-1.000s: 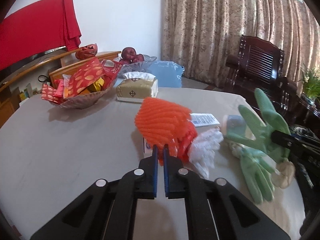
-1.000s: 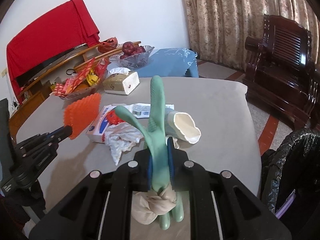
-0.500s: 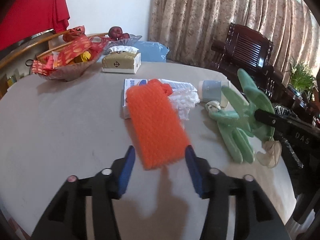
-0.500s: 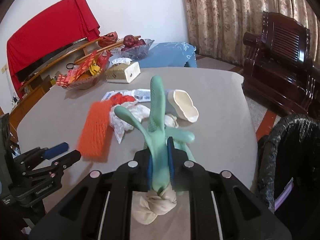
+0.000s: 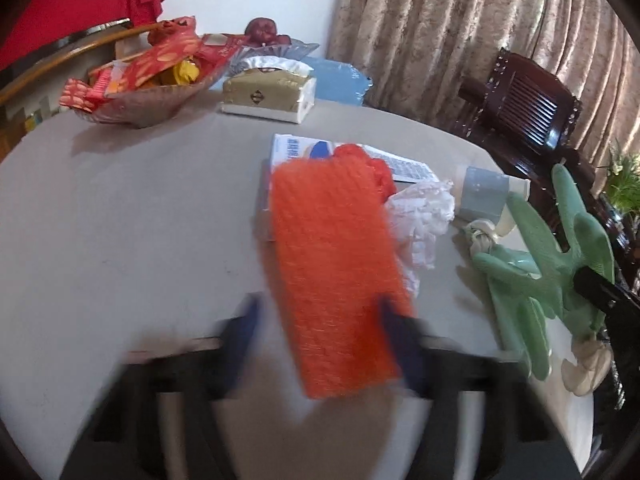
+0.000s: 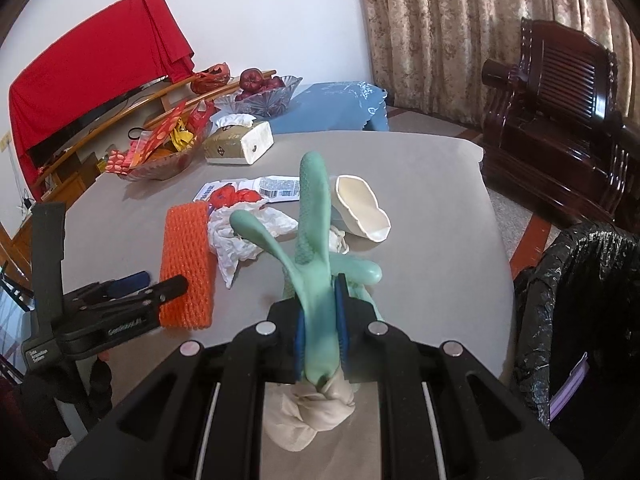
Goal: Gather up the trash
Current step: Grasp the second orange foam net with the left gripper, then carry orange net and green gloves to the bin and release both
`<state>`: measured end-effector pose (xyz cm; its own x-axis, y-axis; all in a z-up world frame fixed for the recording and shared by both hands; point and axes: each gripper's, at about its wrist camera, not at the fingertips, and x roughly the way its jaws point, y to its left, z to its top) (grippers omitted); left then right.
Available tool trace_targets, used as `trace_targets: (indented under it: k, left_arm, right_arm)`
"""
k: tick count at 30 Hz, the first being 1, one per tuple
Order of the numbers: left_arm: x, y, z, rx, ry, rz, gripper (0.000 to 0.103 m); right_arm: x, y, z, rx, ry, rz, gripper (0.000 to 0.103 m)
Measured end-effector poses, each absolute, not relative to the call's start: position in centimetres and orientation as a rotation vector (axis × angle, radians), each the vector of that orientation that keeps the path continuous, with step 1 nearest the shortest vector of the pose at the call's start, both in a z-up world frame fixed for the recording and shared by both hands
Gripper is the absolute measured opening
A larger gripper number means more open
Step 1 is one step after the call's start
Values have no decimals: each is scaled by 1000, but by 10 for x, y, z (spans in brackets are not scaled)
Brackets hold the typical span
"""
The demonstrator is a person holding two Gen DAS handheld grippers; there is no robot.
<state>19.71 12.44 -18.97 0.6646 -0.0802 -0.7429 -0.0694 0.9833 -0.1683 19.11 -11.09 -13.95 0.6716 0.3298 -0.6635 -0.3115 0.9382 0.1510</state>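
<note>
Right gripper (image 6: 319, 336): jaws clamped on the cuff of a green glove (image 6: 314, 248), whose fingers stick up and forward; a knotted beige rag (image 6: 308, 412) hangs below the jaws. Left gripper (image 5: 320, 340): blurred, fingers spread wide, one on either side of the near end of an orange foam net (image 5: 336, 264) that lies flat on the grey table (image 5: 132, 220); contact cannot be judged. Just right of the net, crumpled white paper (image 5: 420, 216); beyond it, a flat printed packet (image 5: 296, 150) with red scraps (image 6: 232, 197) on it, and a squashed paper cup (image 6: 360, 212) on its side. Far side of table: tissue box (image 5: 268, 94) and a glass bowl of snack packets (image 5: 148, 80). Off the table's right edge, a bin lined with a black bag (image 6: 576, 312).
</note>
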Motion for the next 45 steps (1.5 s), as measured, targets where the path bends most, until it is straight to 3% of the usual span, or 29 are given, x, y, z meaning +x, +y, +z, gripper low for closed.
trace_targets:
  k: [1,2,4,24,45]
  left_arm:
    - [197,122,-189,-185,845,-16,19]
    - [196,121,-188,-185,838,-27,13]
    - [191,117,-180,-170,804,-29,11]
    - [154,60,-82,-65,592,-114,10]
    - [162,-82,-61,17,560,-430,10]
  right_arm:
    - [191,-111,-139,27,752,361,12]
    - [191,-111,-139,27,752,361,12]
    - [191,-111,-138,27,746,362,12]
    - [162,-140,-69,54,602,353,12]
    - [112,-291,-46,123,518,57,12]
